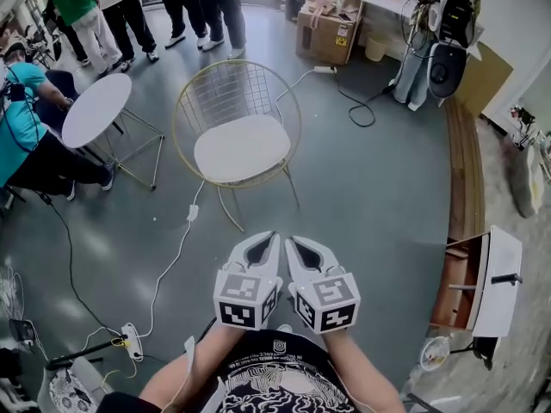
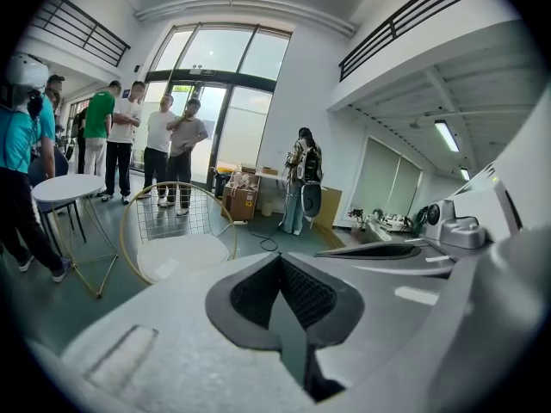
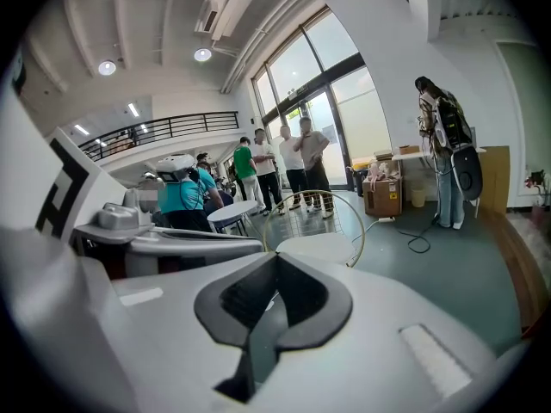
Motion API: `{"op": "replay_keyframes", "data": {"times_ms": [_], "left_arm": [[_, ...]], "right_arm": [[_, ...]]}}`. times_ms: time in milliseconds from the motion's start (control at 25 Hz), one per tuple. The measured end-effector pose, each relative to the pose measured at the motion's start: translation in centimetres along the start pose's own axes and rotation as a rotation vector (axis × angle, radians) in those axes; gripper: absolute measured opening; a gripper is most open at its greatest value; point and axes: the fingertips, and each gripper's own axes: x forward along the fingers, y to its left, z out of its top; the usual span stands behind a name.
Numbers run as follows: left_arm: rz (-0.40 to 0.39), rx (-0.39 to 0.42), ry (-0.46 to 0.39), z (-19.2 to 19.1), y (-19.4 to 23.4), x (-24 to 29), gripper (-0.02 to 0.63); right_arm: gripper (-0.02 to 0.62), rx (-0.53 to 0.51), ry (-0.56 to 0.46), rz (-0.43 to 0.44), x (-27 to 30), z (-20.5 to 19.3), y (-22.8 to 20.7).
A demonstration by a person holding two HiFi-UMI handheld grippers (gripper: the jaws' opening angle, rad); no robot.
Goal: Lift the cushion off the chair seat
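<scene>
The white cushion lies flat on the seat of a round chair with a gold wire frame, which stands on the grey floor ahead of the person. Nothing touches the cushion.

The left hand-held gripper and the right hand-held gripper are side by side, just beside each other, low in the head view. Both point toward the chair but are well short of it. Each one is clenched with nothing in it: in both gripper views the dark pads meet along a thin line.

A round white table stands just left of the chair, and a person in a teal shirt sits beside it. A white cable trails across the floor between the chair and the grippers. A cardboard box sits beyond the chair.
</scene>
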Motion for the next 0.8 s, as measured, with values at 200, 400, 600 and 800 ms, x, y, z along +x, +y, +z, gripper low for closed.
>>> {"op": "replay_keyframes", "data": {"times_ms": [200,400,600,800], "left_arm": [[-0.012,-0.018,0.007,1.7,3.5,2.9,-0.003],[-0.026,-0.044,0.015,3.7,6.8,6.0,-0.003],[-0.024,-0.085,0.010,6.2,10.5,8.8,-0.003],[-0.019,-0.150,0.007,8.9,14.0,10.0,-0.003]], "right_arm": [[-0.002,-0.004,0.022,-0.009,4.4,1.7,-0.9],[-0.002,-0.014,0.048,-0.015,8.8,3.9,-1.9],[-0.002,-0.027,0.073,-0.018,13.4,6.6,-3.1],[-0.002,-0.054,0.111,-0.005,17.0,9.9,-2.7]]}}
